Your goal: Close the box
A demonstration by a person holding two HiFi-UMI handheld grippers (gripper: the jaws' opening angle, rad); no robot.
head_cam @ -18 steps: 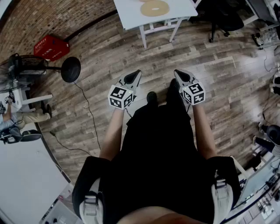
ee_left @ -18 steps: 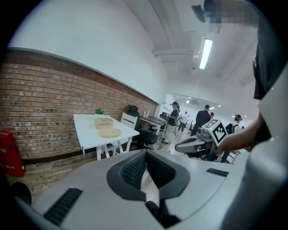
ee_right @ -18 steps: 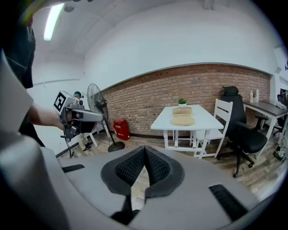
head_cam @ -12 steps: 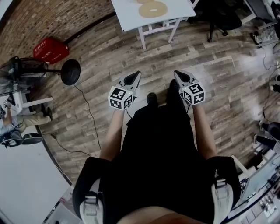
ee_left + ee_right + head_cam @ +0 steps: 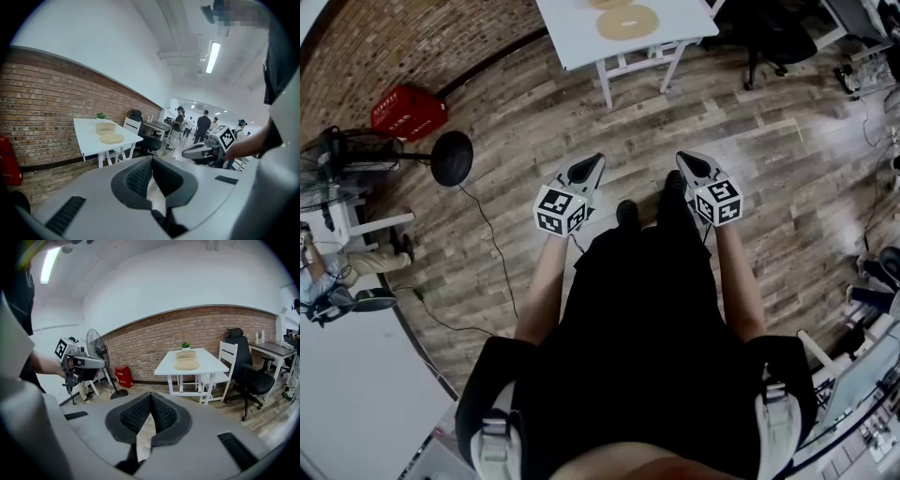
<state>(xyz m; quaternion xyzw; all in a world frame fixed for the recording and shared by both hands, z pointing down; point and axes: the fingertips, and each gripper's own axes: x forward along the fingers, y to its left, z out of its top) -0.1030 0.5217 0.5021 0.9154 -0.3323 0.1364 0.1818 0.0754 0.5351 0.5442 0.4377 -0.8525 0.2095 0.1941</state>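
Note:
A round woven box point(image 5: 105, 127) and its flat round lid point(image 5: 112, 138) lie side by side on a white table point(image 5: 86, 133), several steps ahead of me. From the head view the lid point(image 5: 628, 21) shows near the top edge on the table point(image 5: 572, 28); the right gripper view shows the box point(image 5: 186, 354) behind the lid point(image 5: 187, 364). My left gripper point(image 5: 596, 157) and right gripper point(image 5: 679, 156) hang side by side at waist height over the wooden floor, far from the table. Both are shut with nothing in them, the left gripper's point(image 5: 151, 158) pads and the right gripper's point(image 5: 151, 394) pads meeting.
A standing fan point(image 5: 450, 153) and a red basket point(image 5: 408, 110) are at the left by the brick wall. A cable point(image 5: 487, 234) trails across the floor. A white chair point(image 5: 227, 363) and a black office chair point(image 5: 248, 376) stand right of the table. Several people stand in the distance point(image 5: 203, 126).
Both grippers stay shut and side by side. The head view has shifted a little, so the table sits slightly nearer the top edge.

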